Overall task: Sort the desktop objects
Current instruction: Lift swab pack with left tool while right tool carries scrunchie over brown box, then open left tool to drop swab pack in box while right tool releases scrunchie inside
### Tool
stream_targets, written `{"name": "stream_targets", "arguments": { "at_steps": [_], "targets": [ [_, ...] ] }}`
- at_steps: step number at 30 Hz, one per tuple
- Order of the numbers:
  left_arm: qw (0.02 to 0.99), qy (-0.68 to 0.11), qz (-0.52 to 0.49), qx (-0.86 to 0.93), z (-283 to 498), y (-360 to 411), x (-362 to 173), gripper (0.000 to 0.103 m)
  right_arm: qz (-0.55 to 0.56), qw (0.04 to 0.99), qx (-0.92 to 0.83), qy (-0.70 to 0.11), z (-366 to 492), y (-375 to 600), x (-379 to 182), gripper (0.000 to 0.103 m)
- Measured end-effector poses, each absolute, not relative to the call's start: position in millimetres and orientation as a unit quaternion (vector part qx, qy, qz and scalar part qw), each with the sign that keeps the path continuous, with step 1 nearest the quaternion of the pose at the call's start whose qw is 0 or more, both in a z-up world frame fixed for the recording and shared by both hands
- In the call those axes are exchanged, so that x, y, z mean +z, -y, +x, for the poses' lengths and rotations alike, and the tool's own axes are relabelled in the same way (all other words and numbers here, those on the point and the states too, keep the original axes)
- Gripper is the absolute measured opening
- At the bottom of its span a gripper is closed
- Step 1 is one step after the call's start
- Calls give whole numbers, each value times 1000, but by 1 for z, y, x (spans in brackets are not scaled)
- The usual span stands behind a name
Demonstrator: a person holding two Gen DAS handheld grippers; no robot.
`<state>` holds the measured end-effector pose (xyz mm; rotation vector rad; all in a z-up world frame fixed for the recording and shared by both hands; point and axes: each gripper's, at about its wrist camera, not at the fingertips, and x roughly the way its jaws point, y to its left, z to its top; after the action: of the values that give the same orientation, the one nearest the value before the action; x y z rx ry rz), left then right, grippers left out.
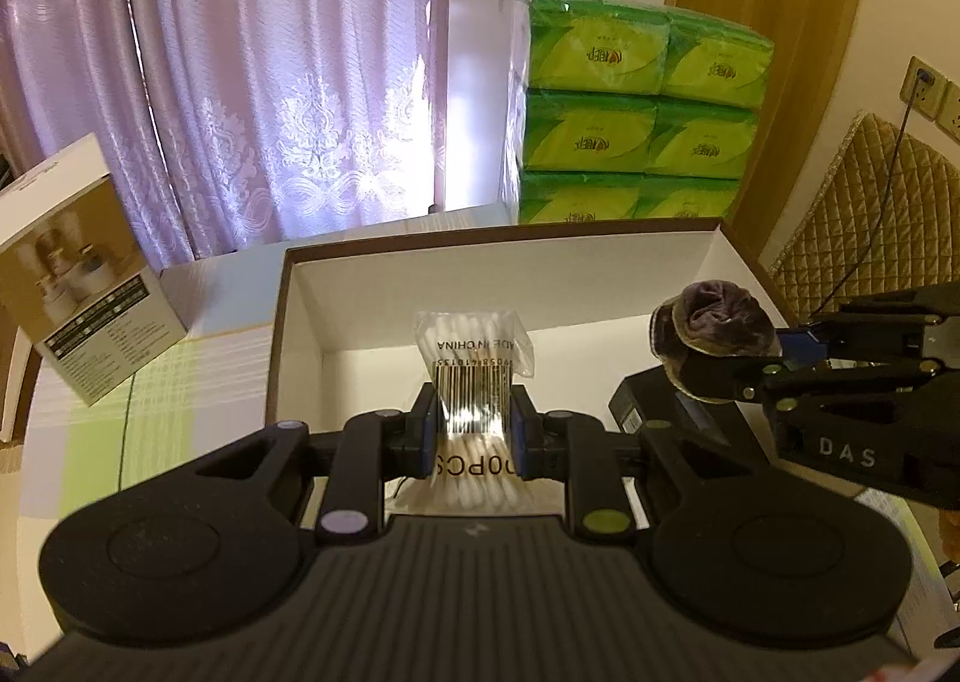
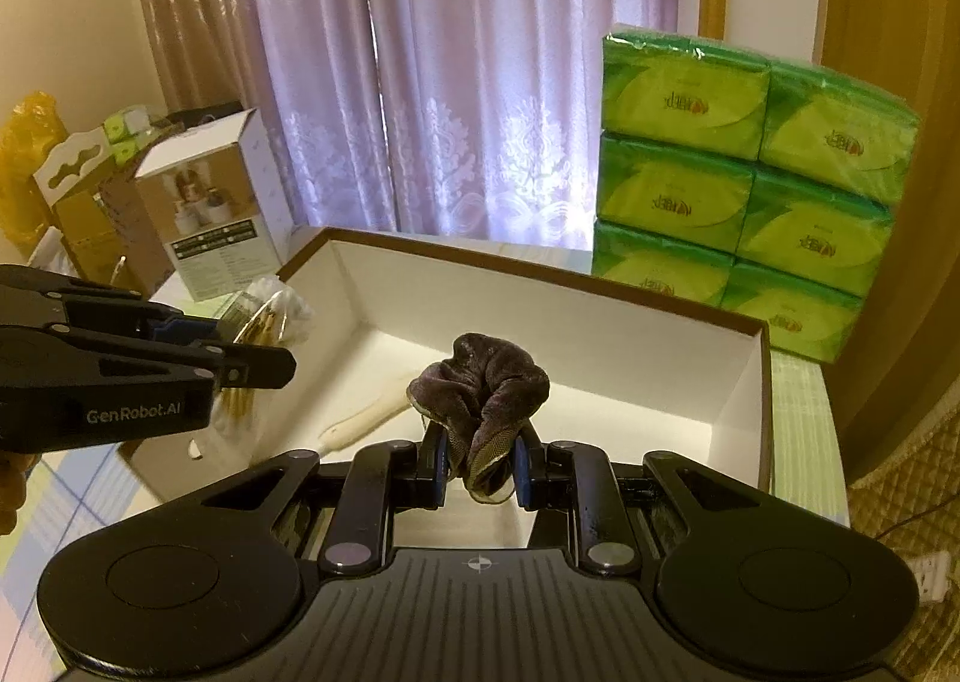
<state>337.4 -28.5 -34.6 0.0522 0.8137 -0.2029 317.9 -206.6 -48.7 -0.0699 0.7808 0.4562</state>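
My left gripper [image 1: 474,430] clamps a clear plastic bag of white cotton swabs [image 1: 474,364] upright above the near rim of the open white cardboard box [image 1: 303,316]. At its 3 o'clock, my right gripper [image 2: 478,463] pinches a crumpled purple velvet scrunchie [image 2: 480,376] over the same box, where a cream plastic-handled tool [image 2: 366,421] lies. Green stacked tissue packs [image 1: 642,106] stand at 12 o'clock behind the box, and a white product carton [image 1: 78,268] stands at 9 o'clock.

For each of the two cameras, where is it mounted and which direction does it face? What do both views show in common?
Left wrist: sits on the left claw, faces forward over the open box toward the curtain; shows its own fingers shut on a swab bag, with the right claw entering from the right.
Right wrist: sits on the right claw, faces the same box; shows its fingers shut on a scrunchie, with the left claw at the left.
Shared: box, curtain, green tissue packs, printed carton.
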Motion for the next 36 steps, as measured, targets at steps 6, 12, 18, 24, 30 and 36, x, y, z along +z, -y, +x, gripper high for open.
{"name": "stream_targets", "arguments": {
  "at_steps": [6, 12, 18, 24, 30, 36],
  "targets": [
    [906, -412, 16, -97, 364, 30, -50, 19, -41, 894, 216, -390, 341, 202, -63, 18],
    [898, -430, 12, -95, 386, 35, -69, 19, -46, 888, 210, -407, 362, 199, -79, 18],
    [890, -446, 16, -93, 404, 41, -86, 20, -45, 882, 204, -421, 379, 199, -93, 18],
    [886, -453, 16, -94, 417, 44, -99, 23, -42, 878, 201, -432, 388, 201, -104, 18],
    [888, -450, 22, -93, 421, 42, -100, 47, -40, 876, 201, -436, 392, 201, -108, 18],
    [890, -449, 23, -84, 422, 35, -98, 57, -36, 876, 199, -438, 397, 199, -111, 18]
  ]
}}
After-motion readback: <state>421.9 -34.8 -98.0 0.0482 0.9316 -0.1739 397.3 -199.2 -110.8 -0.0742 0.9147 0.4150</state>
